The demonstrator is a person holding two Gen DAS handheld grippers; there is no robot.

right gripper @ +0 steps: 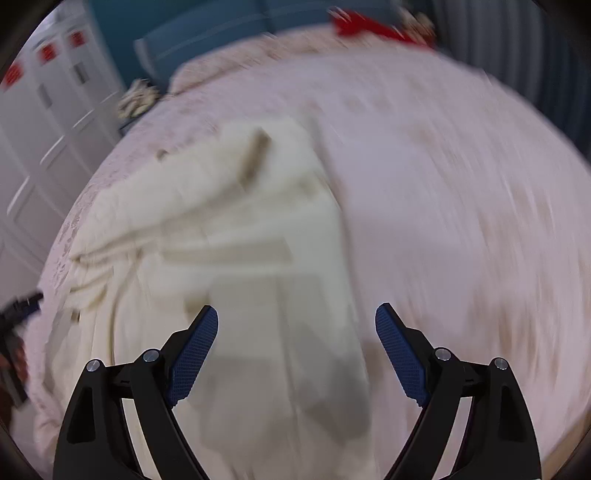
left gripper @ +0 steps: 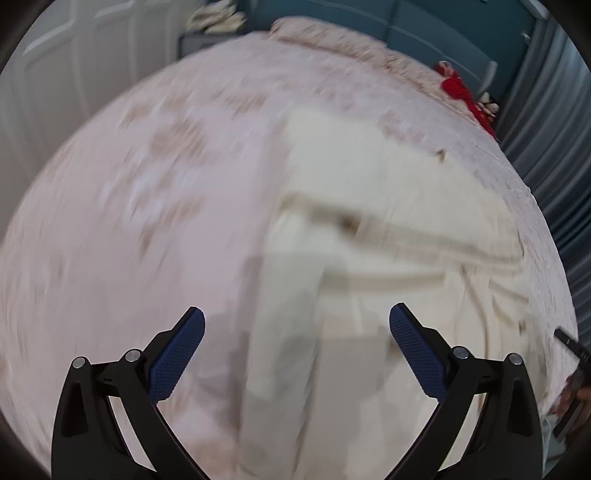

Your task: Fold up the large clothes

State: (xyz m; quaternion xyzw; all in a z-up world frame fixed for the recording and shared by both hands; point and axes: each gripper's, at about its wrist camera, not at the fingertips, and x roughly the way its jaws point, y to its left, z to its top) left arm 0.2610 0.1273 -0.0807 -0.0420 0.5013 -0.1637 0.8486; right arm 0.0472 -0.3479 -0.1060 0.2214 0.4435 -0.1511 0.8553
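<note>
A large cream garment (left gripper: 369,221) lies spread and partly folded on a bed with a pale pink patterned cover (left gripper: 147,184). My left gripper (left gripper: 297,314) is open and empty, hovering above the garment's near left edge. In the right wrist view the same cream garment (right gripper: 240,221) lies left of centre on the bed cover (right gripper: 461,203). My right gripper (right gripper: 297,314) is open and empty above the garment's near right part. Both views are motion-blurred.
Red items (left gripper: 461,92) lie at the bed's far side by a teal headboard (left gripper: 424,26); they also show in the right wrist view (right gripper: 373,24). White wardrobe doors (right gripper: 44,129) stand left. Grey curtains (left gripper: 554,147) hang right. The other gripper (right gripper: 18,306) peeks in at the left edge.
</note>
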